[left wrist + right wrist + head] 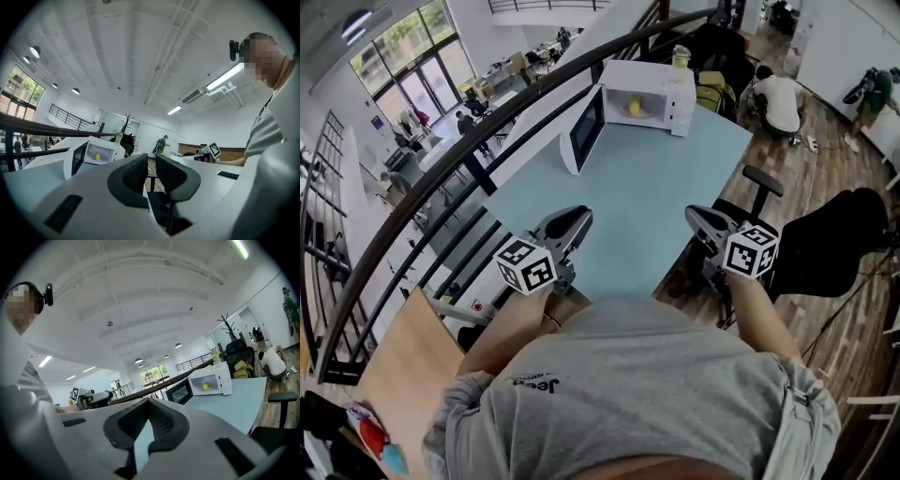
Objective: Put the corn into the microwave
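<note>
Down near the six o'clock edge of the head view, the left gripper [570,223] has its jaws drawn together with nothing between them. The right gripper [703,221], at its three o'clock and well apart from it, is likewise clenched on nothing, its pad tips meeting. Both are held at the near end of the pale blue table [647,197], pointing roughly level toward twelve o'clock. At the table's far end, at twelve o'clock from the grippers, stands the white microwave [675,94], its door [584,131] swung wide open toward eight o'clock. The yellow corn [634,107] sits inside the microwave's lit chamber. A bottle [680,58] stands on top of the microwave, and a black office chair [764,187] is at the table's three o'clock edge.
</note>
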